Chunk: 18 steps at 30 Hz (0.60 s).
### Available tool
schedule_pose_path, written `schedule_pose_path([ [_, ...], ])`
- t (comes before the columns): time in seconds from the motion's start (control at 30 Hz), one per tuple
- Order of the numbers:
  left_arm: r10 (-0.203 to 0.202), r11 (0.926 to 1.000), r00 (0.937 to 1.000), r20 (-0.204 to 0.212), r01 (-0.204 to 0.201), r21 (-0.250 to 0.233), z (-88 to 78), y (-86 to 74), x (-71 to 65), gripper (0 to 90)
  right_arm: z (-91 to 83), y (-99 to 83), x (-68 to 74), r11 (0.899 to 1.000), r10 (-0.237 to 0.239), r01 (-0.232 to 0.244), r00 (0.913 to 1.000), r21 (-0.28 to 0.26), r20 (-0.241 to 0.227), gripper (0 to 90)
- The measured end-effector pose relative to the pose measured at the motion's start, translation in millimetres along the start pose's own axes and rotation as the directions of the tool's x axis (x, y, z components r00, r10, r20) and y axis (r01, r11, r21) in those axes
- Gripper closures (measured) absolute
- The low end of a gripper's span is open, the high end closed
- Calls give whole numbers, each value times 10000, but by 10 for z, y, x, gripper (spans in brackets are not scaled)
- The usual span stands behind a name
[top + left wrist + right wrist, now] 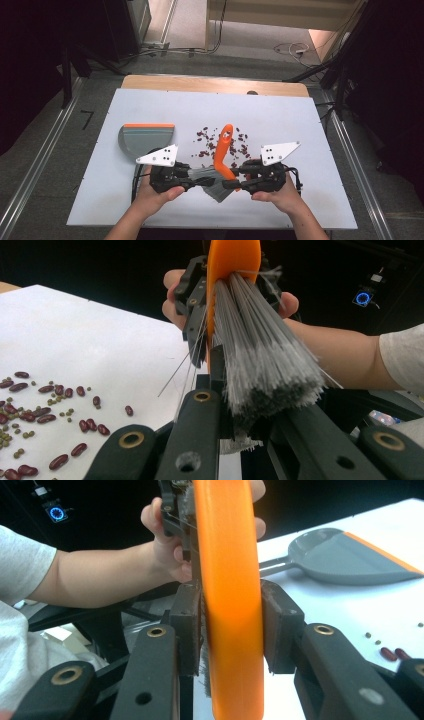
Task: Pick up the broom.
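Right now both grippers share 1 brush (223, 150) between them, just above the near part of the white table (300, 200). The left gripper (197, 178) is clenched on the grey bristle end, which the left gripper view shows fanning out from between its jaws (265, 365). The right gripper (235, 181) has its pads pressed on either side of the orange handle (232, 610), so it is grasping the brush as well. The step in hand looks like passing the brush to the right gripper so it can sweep.

To do it well, the right jaws should stay firm on the flat of the handle before the left lets go; the handle is smooth plastic and could twist if the squeeze is weak. The left should open cleanly and back away along the bristles, not across them, so loose strands do not snag.

The scattered beans (220, 142) lie just beyond the brush, around its far handle tip, and the dustpan (146, 140) sits beyond the left gripper, off to its outer side, with its mouth facing away. Once held alone, the bristles need turning down toward the table.
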<state>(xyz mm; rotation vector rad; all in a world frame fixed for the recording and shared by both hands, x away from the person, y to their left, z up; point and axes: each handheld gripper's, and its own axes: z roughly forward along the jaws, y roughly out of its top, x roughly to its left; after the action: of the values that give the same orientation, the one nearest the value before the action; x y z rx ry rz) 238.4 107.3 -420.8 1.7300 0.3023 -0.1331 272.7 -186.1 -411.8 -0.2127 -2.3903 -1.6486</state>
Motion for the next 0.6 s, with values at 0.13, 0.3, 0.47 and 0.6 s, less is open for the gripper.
schedule_pose_path([
  [0.13,-6,9999,9999,173,4,115,21,-4,-3,868,54,-3,10,9991,13,-4,9998,422,-223,638],
  [0.3,-83,9998,9995,305,78,162,21,-7,7,868,53,-11,-3,9994,4,11,9989,338,-460,677],
  [0.47,-187,9996,9990,412,179,206,24,-14,19,867,57,-6,4,9979,9,28,9984,644,-570,684],
  [0.6,-374,9993,9974,612,370,82,-3,-16,46,860,62,15,18,9981,196,-163,9983,587,-548,687],
])
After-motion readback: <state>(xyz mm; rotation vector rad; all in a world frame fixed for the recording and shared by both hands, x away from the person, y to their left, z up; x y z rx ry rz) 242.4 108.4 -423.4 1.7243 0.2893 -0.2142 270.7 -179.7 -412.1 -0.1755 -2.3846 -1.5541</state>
